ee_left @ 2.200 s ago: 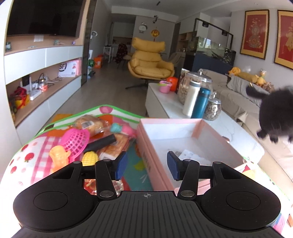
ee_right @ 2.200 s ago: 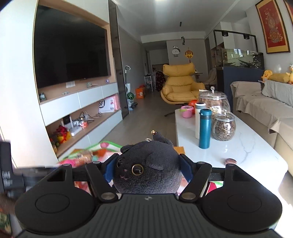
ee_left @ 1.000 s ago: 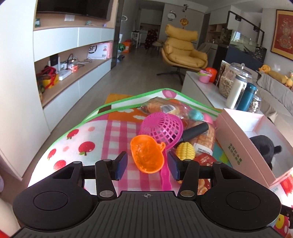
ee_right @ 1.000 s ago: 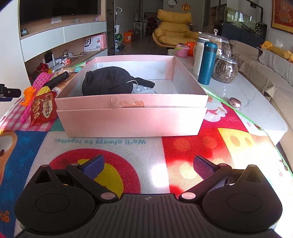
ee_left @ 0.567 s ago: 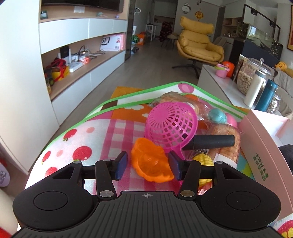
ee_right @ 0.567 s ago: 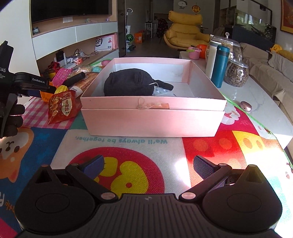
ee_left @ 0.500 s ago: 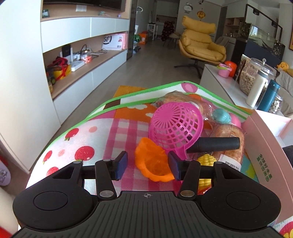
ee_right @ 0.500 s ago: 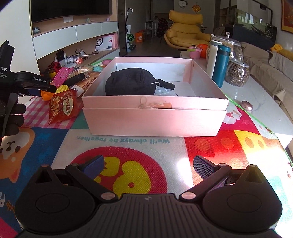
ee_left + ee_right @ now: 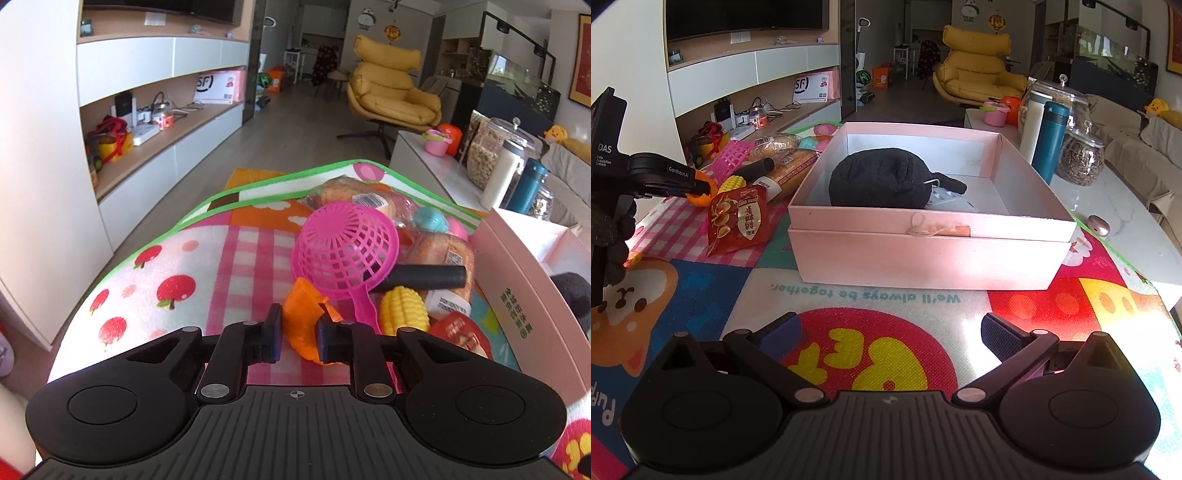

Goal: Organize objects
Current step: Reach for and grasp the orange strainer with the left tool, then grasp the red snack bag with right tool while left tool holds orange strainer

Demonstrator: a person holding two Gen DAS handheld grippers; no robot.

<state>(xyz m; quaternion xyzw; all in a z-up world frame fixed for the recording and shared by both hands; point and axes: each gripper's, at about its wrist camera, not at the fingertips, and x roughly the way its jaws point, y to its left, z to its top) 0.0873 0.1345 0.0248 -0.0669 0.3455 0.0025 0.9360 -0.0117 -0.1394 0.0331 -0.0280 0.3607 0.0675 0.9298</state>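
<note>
My left gripper (image 9: 299,334) is shut on an orange plastic toy (image 9: 304,321) at the left of the toy pile on the play mat; it also shows in the right wrist view (image 9: 679,181) with the orange toy (image 9: 700,192) in its fingers. My right gripper (image 9: 890,338) is open and empty, low over the mat in front of the pink box (image 9: 931,254). A black plush cat (image 9: 882,179) lies inside the box. The box wall (image 9: 517,295) shows at the right of the left wrist view.
Beside the orange toy lie a pink strainer (image 9: 345,251), a black cylinder (image 9: 424,277), a toy corn (image 9: 402,312), bagged bread (image 9: 450,254) and a red snack packet (image 9: 737,219). A white table with jars and a teal bottle (image 9: 1049,140) stands right of the box.
My left gripper has closed on the orange toy, which lay between its open fingers half a second ago. My right gripper has stayed open in front of the box.
</note>
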